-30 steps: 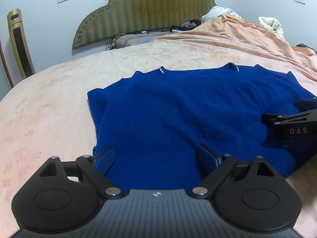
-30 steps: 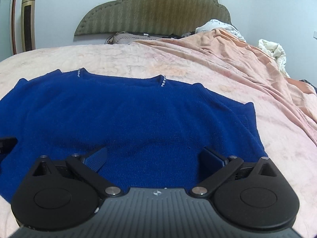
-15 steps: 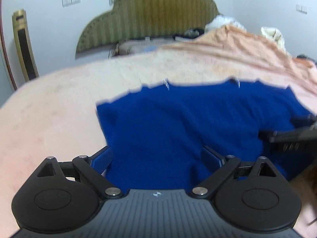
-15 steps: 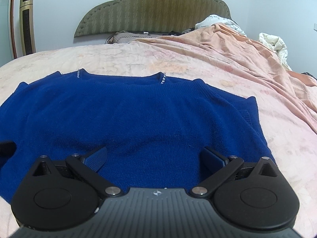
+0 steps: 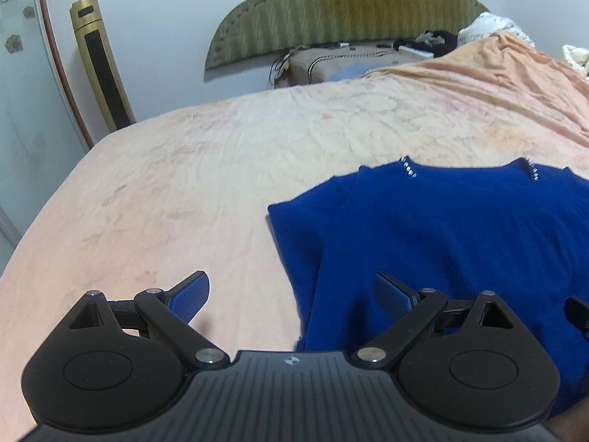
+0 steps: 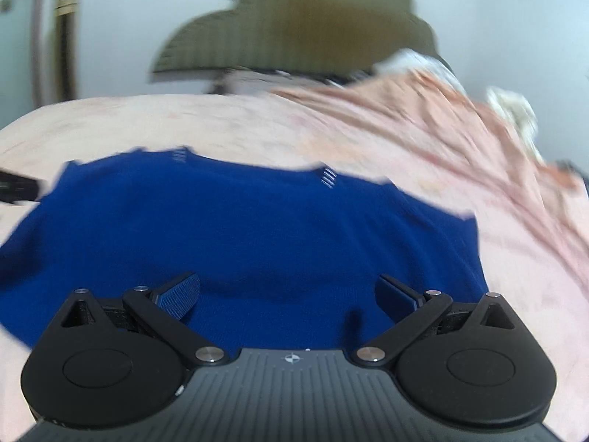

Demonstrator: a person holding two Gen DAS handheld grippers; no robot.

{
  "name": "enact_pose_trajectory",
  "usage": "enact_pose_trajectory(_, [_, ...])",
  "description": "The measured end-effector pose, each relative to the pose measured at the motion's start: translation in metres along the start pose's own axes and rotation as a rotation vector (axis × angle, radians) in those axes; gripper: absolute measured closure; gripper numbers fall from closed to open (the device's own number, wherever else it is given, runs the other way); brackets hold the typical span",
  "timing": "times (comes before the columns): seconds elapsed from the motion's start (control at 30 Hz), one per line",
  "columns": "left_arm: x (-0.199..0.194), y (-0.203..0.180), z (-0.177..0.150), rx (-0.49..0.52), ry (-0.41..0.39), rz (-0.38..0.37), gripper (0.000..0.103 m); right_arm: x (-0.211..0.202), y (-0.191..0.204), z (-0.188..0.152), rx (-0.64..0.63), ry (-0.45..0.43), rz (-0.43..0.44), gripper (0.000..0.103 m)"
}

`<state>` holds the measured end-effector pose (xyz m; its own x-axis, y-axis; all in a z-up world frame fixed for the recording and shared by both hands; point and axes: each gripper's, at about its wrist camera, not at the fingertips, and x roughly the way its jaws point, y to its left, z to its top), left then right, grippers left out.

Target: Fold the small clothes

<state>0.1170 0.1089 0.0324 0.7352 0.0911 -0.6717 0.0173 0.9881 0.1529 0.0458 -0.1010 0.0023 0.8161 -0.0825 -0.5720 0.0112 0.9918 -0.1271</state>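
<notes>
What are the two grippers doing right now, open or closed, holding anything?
Left gripper: open, holding nothing, at the blue sweater's left edge.
Right gripper: open, holding nothing, over the sweater.

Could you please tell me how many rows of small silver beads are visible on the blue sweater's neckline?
2. One bead row sits at the left end of the blue sweater neckline, the other bead row at its right end. None appears hidden.

The left claw has slid to the left. Before, both its fingers were over the dark blue knitted sweater. Now its left finger is over the pale pink bed sheet. The right claw is moving, and its picture has gone blurry.
</notes>
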Motion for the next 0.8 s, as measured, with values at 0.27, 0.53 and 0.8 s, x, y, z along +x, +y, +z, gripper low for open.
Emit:
enact_pose_trajectory(0.27, [0.006,0.002,0.001,-0.007,0.021,-0.003,0.006,-0.023,0.010,0.019,-0.002,-0.025,0.076,0.001])
enact_pose_trajectory(0.53, [0.009,0.000,0.004,0.007,0.028,-0.004,0.006,-0.022,0.016,0.017,-0.010,-0.012,0.078,0.001])
enact_pose_trajectory(0.8, [0.015,-0.003,0.007,0.021,0.044,0.005,0.006,-0.023,0.023,0.014,-0.061,-0.030,0.065,0.001])
